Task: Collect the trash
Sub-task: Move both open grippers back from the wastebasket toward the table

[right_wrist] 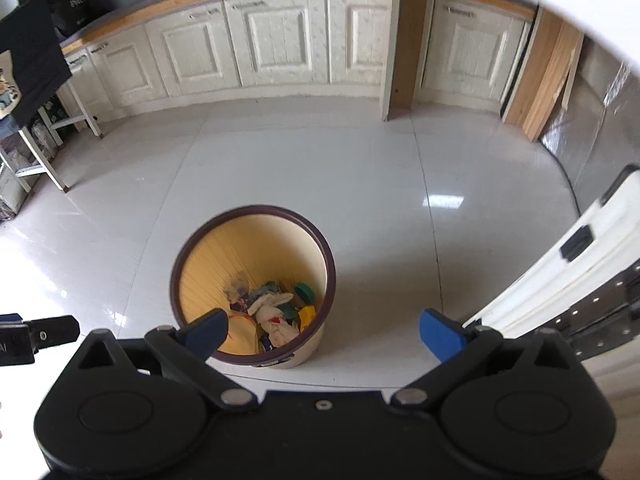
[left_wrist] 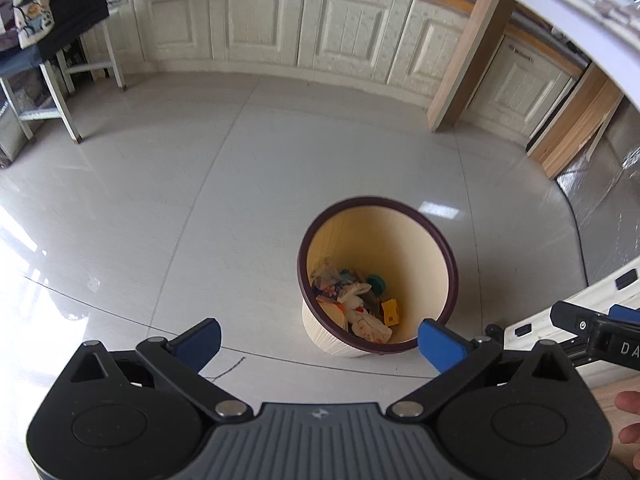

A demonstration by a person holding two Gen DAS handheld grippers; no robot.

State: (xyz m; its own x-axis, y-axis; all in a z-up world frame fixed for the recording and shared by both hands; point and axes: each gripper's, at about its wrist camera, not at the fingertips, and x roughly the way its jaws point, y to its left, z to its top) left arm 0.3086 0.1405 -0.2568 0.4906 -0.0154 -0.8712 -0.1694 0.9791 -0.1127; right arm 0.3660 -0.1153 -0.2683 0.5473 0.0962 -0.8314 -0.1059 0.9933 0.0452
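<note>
Two grippers hang above a pale tiled floor, both tilted steeply down toward a round waste bin. The left gripper has its jaws spread wide with nothing between the blue pads; the bin shows just beyond its right pad. The right gripper likewise has its jaws wide apart and empty, and its left pad overlaps the near rim of the bin in the right wrist view.

The bin stands upright on the floor, cream inside with a dark maroon rim. At its bottom lies the trash: crumpled white and printed wrappers, a small yellow box and something green and round.

Cream cabinet doors line the far wall under a grey surface with a wooden edge. A wooden post stands before them. Fingertips of a hand show at the right edge of the left wrist view.
</note>
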